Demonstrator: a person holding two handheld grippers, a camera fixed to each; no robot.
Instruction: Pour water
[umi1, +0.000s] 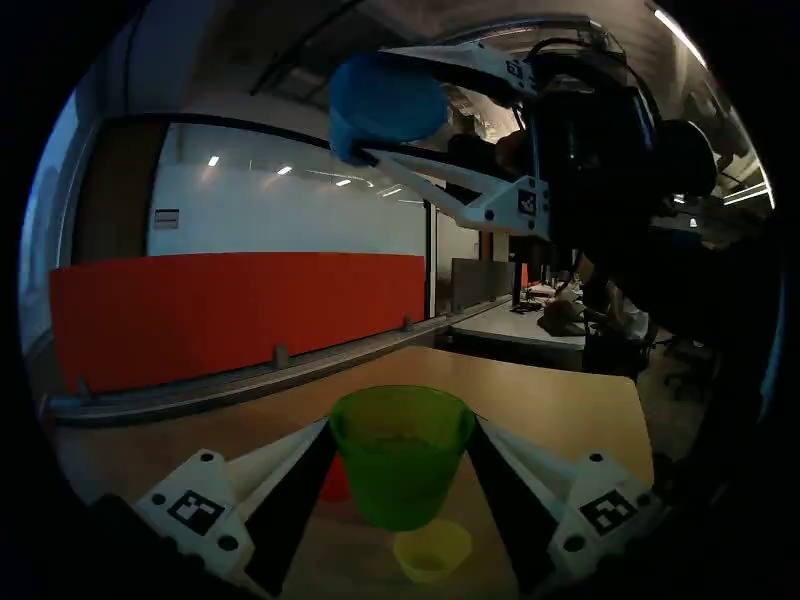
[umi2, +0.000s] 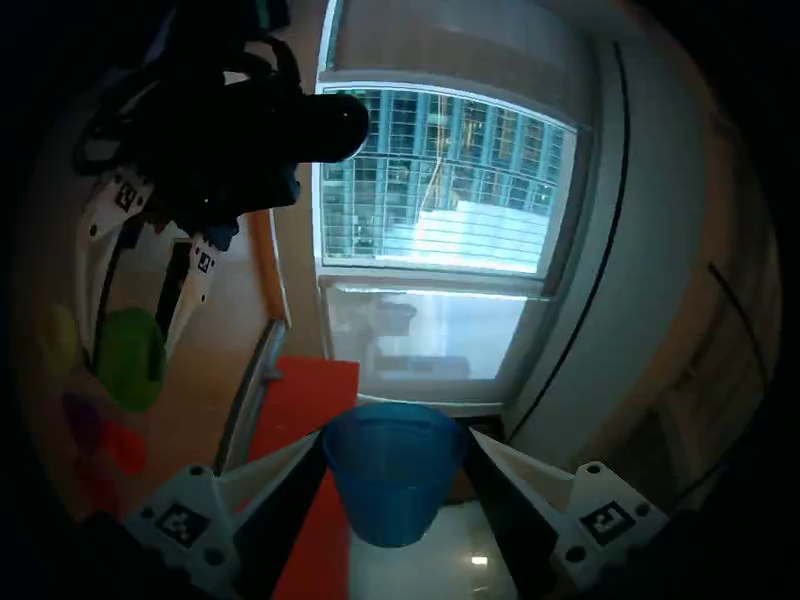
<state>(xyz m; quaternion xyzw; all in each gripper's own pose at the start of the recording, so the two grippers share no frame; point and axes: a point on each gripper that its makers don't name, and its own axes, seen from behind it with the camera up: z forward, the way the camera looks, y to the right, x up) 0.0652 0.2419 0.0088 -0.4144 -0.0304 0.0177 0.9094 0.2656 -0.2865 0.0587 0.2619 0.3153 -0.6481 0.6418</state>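
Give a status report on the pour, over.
Left hand-held gripper shut on green cup, upright. Right hand-held gripper shut on blue cup, tipped sideways, higher up. No stream visible. Nothing between cups.

One cup between left tongs, over table, second cup higher, between right tongs

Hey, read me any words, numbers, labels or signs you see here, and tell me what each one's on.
No text can be read.
The small sign on the glass wall: too small to read.
The square markers on the left tool and right tool: patterns, not words.
The green cup and blue cup: no print visible.
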